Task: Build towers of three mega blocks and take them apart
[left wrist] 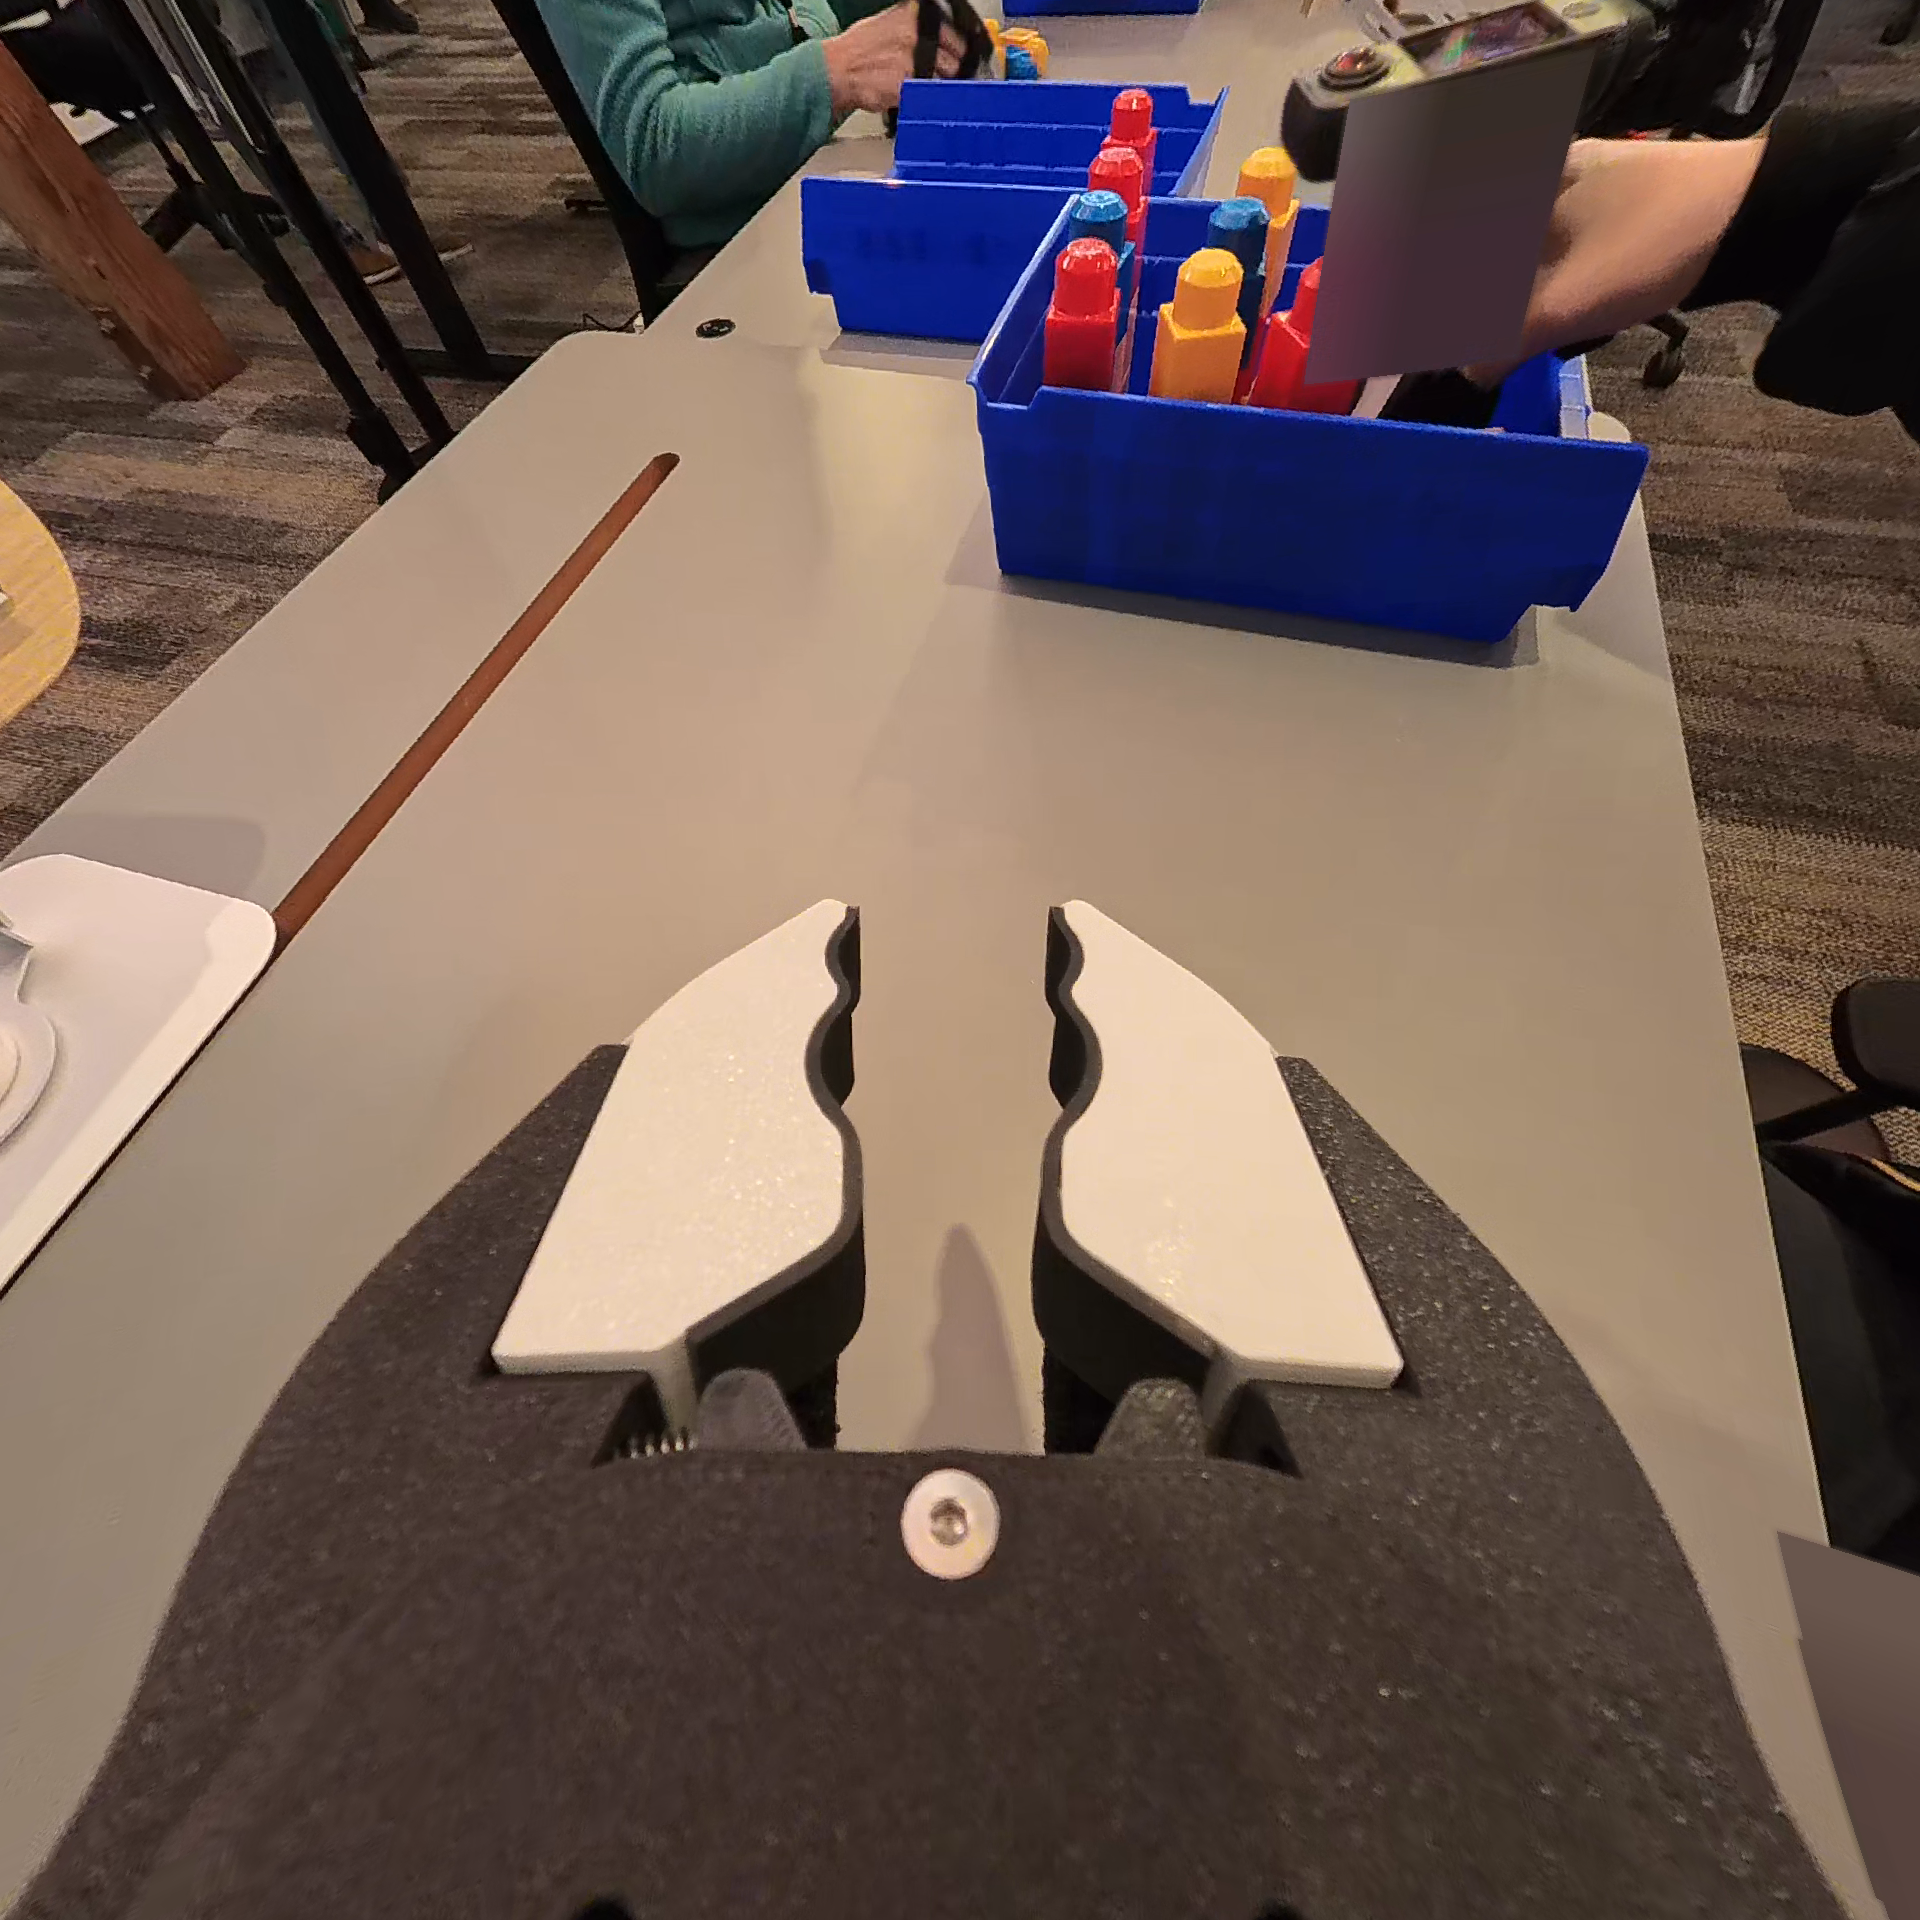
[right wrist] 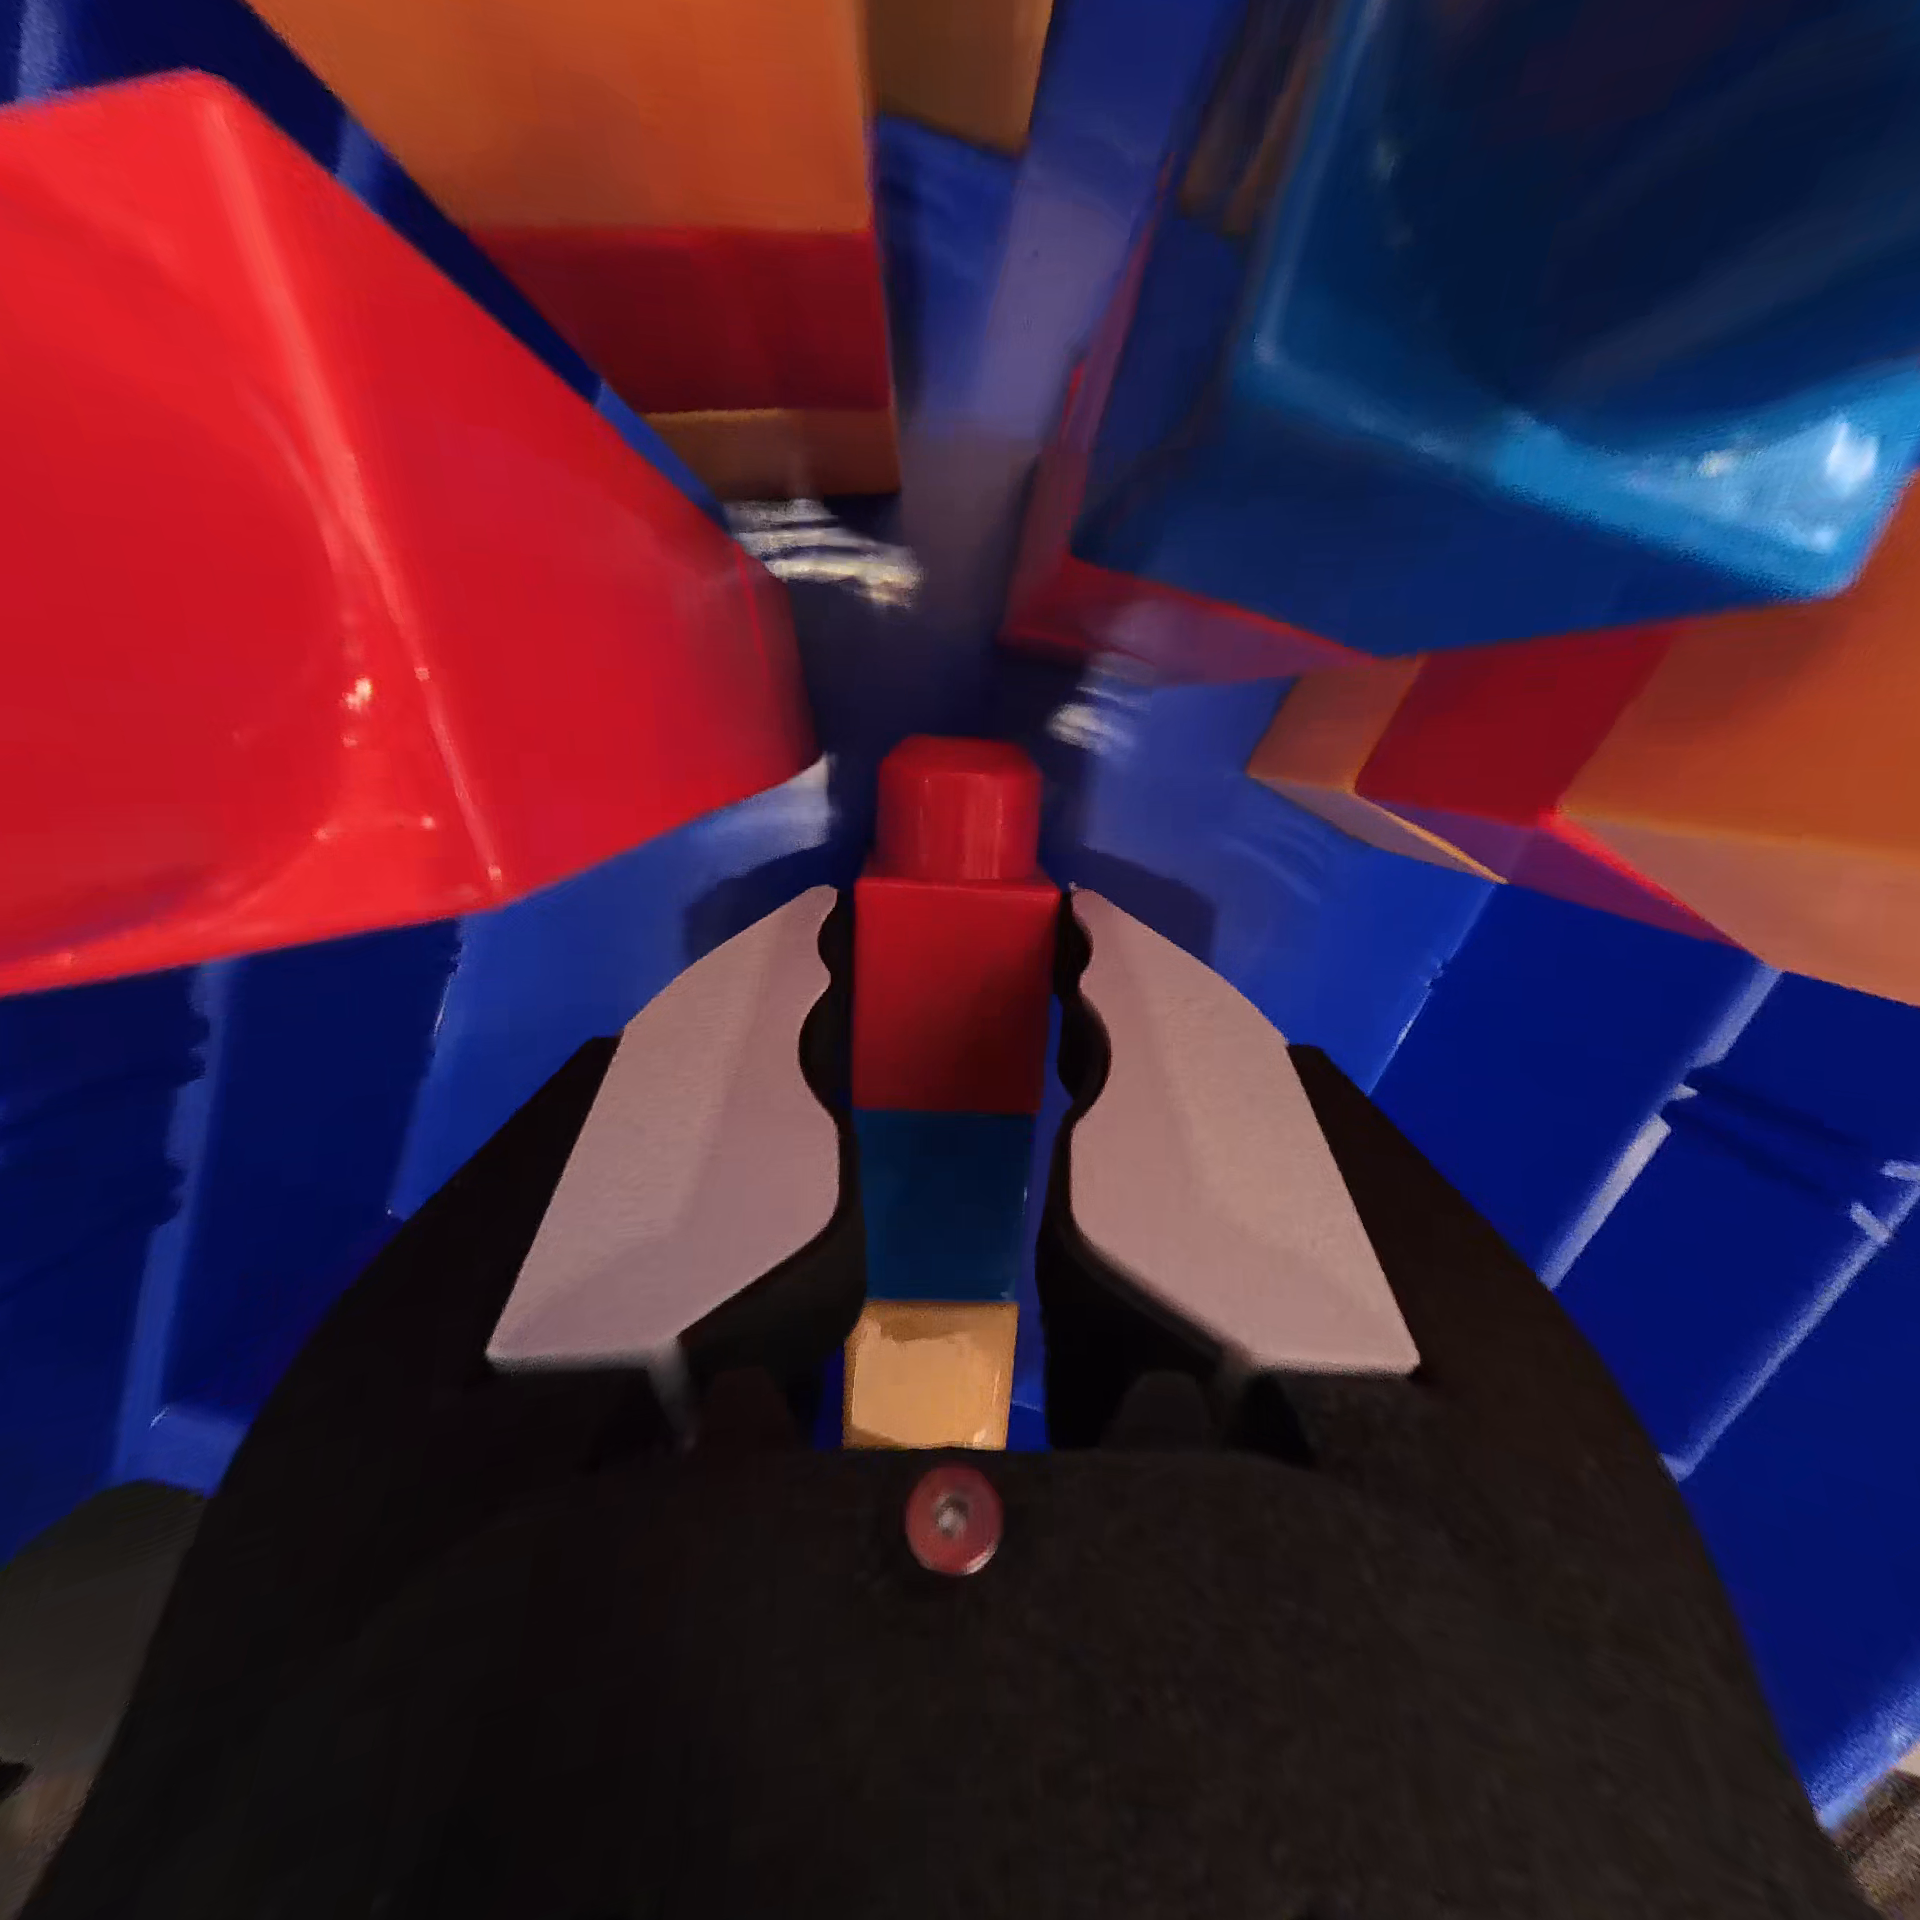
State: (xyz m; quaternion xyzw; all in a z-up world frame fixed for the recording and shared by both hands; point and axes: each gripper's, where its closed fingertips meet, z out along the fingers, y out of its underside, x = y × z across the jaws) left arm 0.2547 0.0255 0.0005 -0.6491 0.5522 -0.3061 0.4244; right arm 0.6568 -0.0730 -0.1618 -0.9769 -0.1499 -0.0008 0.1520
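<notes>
Your right hand-held gripper (right wrist: 951, 914) pinches a three-block tower (right wrist: 948, 1049) inside the blue bin (left wrist: 1299, 520) at 1 o'clock; your left hand-held gripper (left wrist: 951, 925) hovers spread above the surface (left wrist: 727, 727).

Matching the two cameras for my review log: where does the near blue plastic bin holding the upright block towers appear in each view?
Left wrist view: near blue plastic bin, upper right on the grey table.
Right wrist view: its blue walls surround the frame.
Shared landmark: right gripper reaching into that bin, gripping a red-blue-yellow block tower.

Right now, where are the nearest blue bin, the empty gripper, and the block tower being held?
blue bin (left wrist: 1299, 520), left wrist view, front wall.
left gripper (left wrist: 951, 935), left wrist view, between fingertips.
block tower (right wrist: 951, 997), right wrist view, red block.
</notes>
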